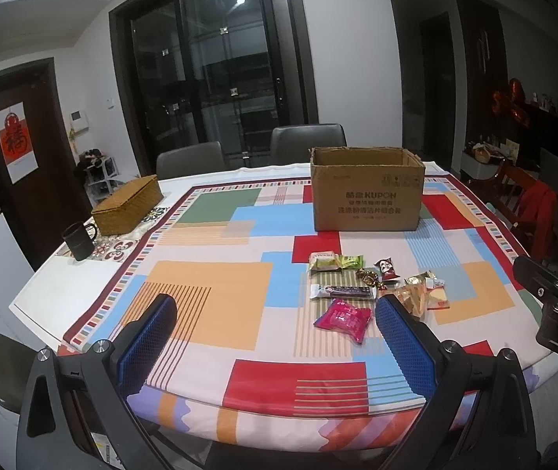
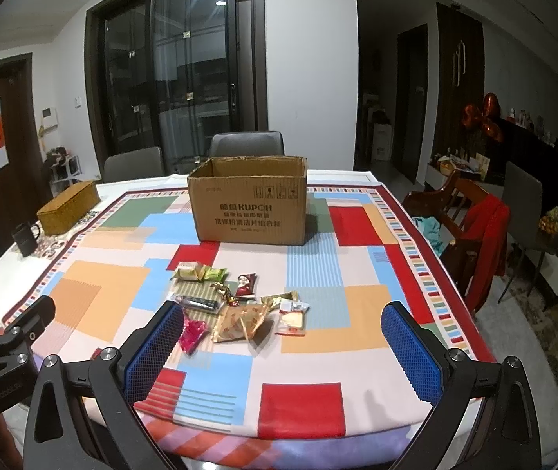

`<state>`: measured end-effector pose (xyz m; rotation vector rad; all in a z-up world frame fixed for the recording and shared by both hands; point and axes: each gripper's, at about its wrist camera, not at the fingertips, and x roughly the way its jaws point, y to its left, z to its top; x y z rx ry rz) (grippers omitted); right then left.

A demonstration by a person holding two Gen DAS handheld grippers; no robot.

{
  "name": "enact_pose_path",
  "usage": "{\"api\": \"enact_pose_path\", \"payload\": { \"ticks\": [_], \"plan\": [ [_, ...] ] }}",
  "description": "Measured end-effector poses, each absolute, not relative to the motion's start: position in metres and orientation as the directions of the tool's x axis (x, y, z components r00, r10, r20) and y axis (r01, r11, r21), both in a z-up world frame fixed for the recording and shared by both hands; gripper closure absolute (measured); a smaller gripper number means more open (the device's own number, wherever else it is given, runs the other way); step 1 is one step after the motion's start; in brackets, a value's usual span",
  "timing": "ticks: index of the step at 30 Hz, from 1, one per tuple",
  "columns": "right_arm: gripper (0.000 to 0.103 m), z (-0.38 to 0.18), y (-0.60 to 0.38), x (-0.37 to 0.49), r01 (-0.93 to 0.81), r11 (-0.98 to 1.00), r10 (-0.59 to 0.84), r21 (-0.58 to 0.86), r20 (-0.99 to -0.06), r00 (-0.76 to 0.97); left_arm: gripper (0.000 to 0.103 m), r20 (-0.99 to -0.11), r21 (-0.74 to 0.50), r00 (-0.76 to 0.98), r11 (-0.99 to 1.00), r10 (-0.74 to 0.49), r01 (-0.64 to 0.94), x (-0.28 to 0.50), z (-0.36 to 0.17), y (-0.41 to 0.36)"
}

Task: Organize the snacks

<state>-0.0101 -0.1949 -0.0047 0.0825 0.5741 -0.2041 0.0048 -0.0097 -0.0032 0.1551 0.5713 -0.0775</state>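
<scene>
While I hold both tools above the near edge of the table (image 1: 44,274), my left gripper (image 1: 275,337) fills the bottom of the left wrist view with its blue pads spread wide and nothing between them. My right gripper (image 2: 282,344) sits the same way at the bottom of the right wrist view, pads apart and empty. The snacks lie loose on the patterned tablecloth (image 2: 318,411), clustered at centre frame: a pink packet (image 1: 343,319) nearest me, a long dark bar (image 1: 343,291) just beyond it, a green packet (image 1: 335,262) further up, a small red-and-brown packet (image 2: 245,284), a gold wrapper (image 2: 239,323) and a clear packet with a pale biscuit (image 2: 292,317) at the right of the cluster. Above them in both views an open cardboard box (image 2: 249,205) stands upright on the cloth, well apart from the packets. At the left of the frame a woven basket (image 1: 128,205) rests near a dark mug (image 1: 79,241).
</scene>
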Motion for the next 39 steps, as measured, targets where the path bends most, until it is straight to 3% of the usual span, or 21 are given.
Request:
{"api": "enact_pose_path", "payload": {
  "ticks": [39],
  "plan": [
    [0.007,-0.061,-0.21,0.066,0.192,0.981,-0.153,-0.011,-0.652,0.743,0.0,-0.642,0.168,0.763,0.957,-0.077,0.238,0.091,-0.065,-0.049]
  ]
}}
